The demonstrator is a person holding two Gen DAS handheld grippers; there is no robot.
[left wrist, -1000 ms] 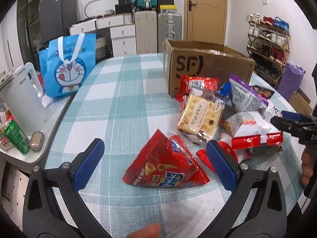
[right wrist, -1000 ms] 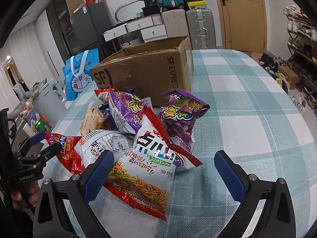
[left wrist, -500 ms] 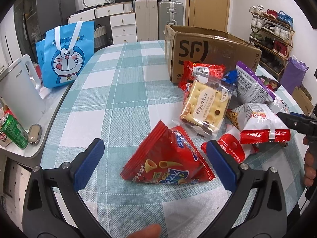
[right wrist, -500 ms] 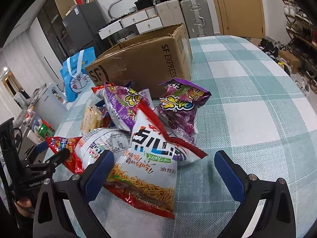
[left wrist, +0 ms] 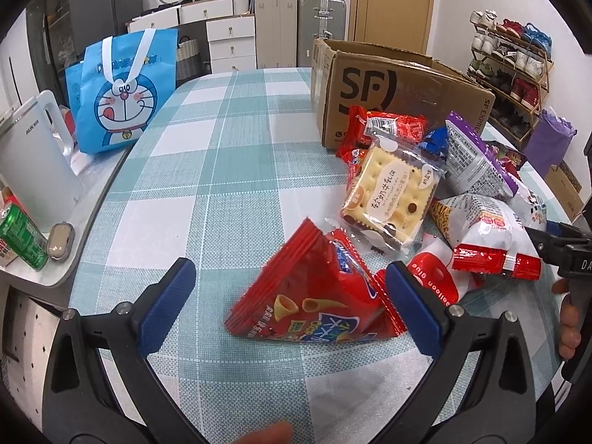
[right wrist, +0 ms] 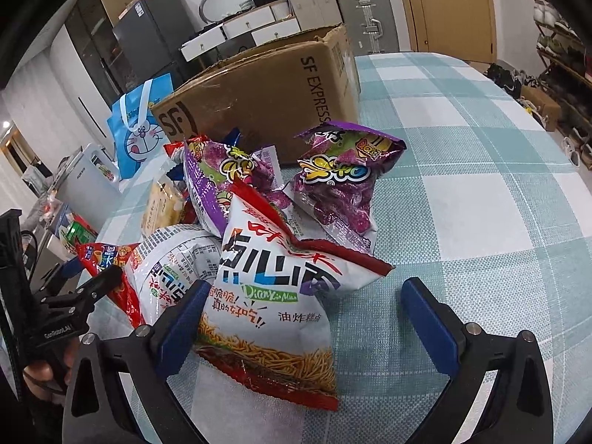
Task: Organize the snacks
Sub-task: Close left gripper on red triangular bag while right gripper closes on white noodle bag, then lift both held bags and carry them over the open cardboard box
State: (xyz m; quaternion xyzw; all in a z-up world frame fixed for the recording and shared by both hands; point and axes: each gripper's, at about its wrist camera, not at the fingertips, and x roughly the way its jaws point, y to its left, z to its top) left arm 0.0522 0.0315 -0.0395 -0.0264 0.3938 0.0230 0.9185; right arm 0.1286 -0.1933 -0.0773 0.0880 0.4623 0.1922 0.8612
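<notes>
Item 1: red cone-snack bag (left wrist: 314, 296), on the checked table (left wrist: 229, 170) between my left gripper (left wrist: 292, 296)'s wide-open, empty jaws. I should lower, pinch its puffed middle (not the slippery seal), then lift toward the cardboard box (left wrist: 399, 92).

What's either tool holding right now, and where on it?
Nothing. Left tool is open around the red bag; right tool is open around the noodle bag. Neither is clamped.

Doraemon bag (left wrist: 124, 90), kettle (left wrist: 35, 162), green can (left wrist: 20, 236)
</notes>
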